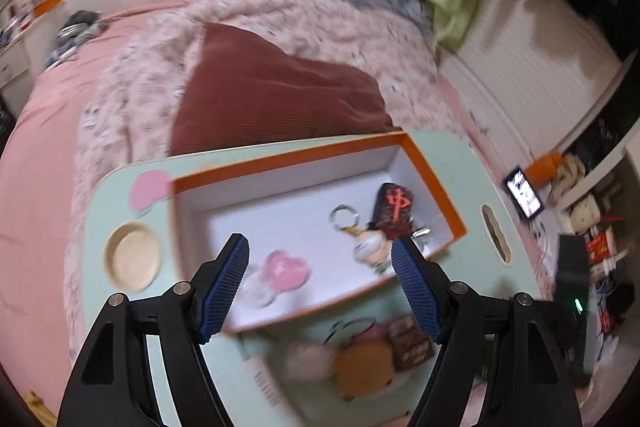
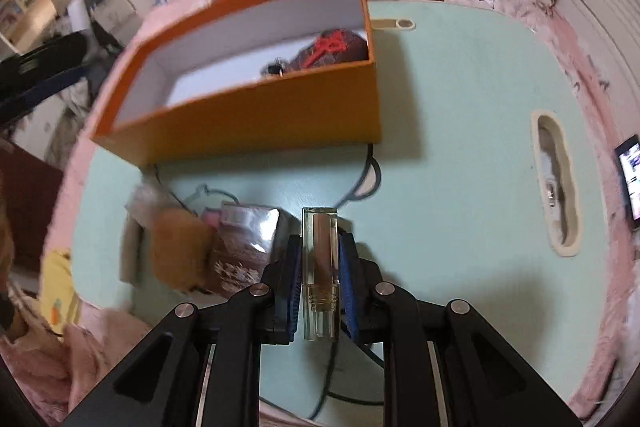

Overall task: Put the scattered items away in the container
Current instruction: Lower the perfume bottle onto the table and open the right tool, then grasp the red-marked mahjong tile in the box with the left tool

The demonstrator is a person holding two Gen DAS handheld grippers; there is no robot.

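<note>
An orange box [image 1: 436, 183] with a white inside stands on a mint green bed tray [image 1: 96, 211]. In it lie a pink heart item [image 1: 286, 269], a keyring with a figure [image 1: 366, 245] and a dark pouch with a red character [image 1: 394, 211]. My left gripper [image 1: 320, 287] is open and empty above the box's near edge. My right gripper [image 2: 320, 267] is shut on a clear lipstick case [image 2: 320, 267], held above the tray in front of the box [image 2: 260, 115]. A brown plush [image 2: 180, 251] and a shiny packet [image 2: 248, 239] lie on the tray [image 2: 460, 107] left of it.
The tray sits on a bed with a pink floral quilt [image 1: 280, 19] and a maroon pillow [image 1: 272, 87]. The tray has a round cup recess [image 1: 134, 255] and a slot handle [image 2: 556, 183]. A lit phone [image 1: 524, 193] lies at the right. A dark cable [image 2: 368, 179] runs over the tray.
</note>
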